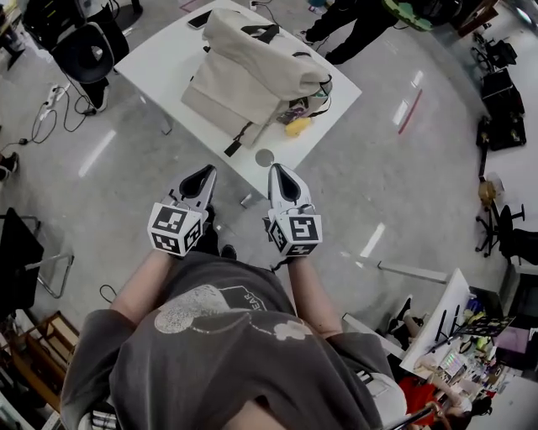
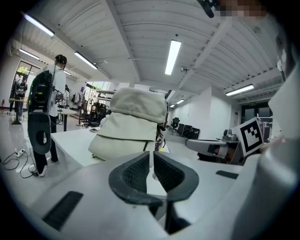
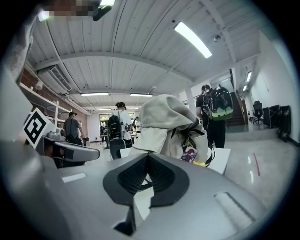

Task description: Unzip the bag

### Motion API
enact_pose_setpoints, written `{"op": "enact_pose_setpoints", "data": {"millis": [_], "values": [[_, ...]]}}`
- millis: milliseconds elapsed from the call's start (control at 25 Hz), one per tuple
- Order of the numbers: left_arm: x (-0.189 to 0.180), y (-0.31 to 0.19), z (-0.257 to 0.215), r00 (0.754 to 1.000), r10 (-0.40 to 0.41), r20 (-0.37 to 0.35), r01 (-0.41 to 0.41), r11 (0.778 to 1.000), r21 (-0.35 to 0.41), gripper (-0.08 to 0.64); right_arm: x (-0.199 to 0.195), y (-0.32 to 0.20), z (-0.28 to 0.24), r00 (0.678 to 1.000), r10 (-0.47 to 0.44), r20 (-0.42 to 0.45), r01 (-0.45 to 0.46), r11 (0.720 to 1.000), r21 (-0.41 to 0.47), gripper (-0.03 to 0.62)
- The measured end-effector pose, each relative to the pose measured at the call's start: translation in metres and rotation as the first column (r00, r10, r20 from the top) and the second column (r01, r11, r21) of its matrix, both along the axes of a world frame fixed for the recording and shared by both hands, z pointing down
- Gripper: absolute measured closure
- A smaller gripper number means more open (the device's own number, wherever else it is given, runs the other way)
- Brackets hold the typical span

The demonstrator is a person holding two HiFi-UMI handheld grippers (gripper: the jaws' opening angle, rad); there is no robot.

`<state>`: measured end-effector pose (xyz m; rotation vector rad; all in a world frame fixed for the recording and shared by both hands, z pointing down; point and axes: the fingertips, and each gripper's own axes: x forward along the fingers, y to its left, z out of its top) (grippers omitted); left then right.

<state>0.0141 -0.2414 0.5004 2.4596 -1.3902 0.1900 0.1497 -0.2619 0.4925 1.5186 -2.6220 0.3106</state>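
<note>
- The bag point(image 1: 252, 71), beige with a folded-over top, sits upright on the middle of the white desk point(image 1: 164, 59), with its bulk toward the desk's right edge.
- A black strap point(image 1: 239, 138) hangs from the bag's lower part and lies on the desk toward the near corner.
- A small purple tag point(image 1: 294, 109) dangles at the bag's right side, and a yellow thing point(image 1: 297, 127) lies just beside it at the right edge.
- A grey disc point(image 1: 264, 157) lies on the desk close to the near corner, apart from the bag.
- A dark phone point(image 1: 199, 18) lies at the far corner, behind the bag.
- The left tongs point(image 1: 204, 172) are held over the floor just short of the near corner, pointing at the desk. Their jaws stand a thin slit apart, with nothing between them.
- The right tongs point(image 1: 280, 170) hover beside them, also just short of the near corner. Their jaws are closed together and empty.
- Neither pair of tongs touches the bag.
- A black chair point(image 1: 88, 55) stands off the desk's left corner.
- A person point(image 1: 361, 21) in dark trousers stands beyond the far right edge.
</note>
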Motion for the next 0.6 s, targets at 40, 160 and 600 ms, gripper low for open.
{"op": "enact_pose_setpoints", "data": {"millis": [40,160,600], "values": [[0.003,-0.010,0.002,1.000,0.018,0.001,-0.018,1.000,-0.004,0.514,0.000,-0.008,0.002,1.000,0.005,-0.007,-0.005,1.000,-0.005,0.592],[0.016,-0.035,0.013,0.996,0.089,0.024,-0.089,0.996,-0.026,0.491,0.002,-0.034,0.007,1.000,0.022,-0.018,-0.022,0.999,-0.026,0.592],[0.059,-0.108,0.059,0.957,0.259,0.128,-0.245,0.963,-0.113,0.407,-0.012,-0.083,0.043,0.997,0.027,-0.069,-0.037,0.988,-0.148,0.558]]}}
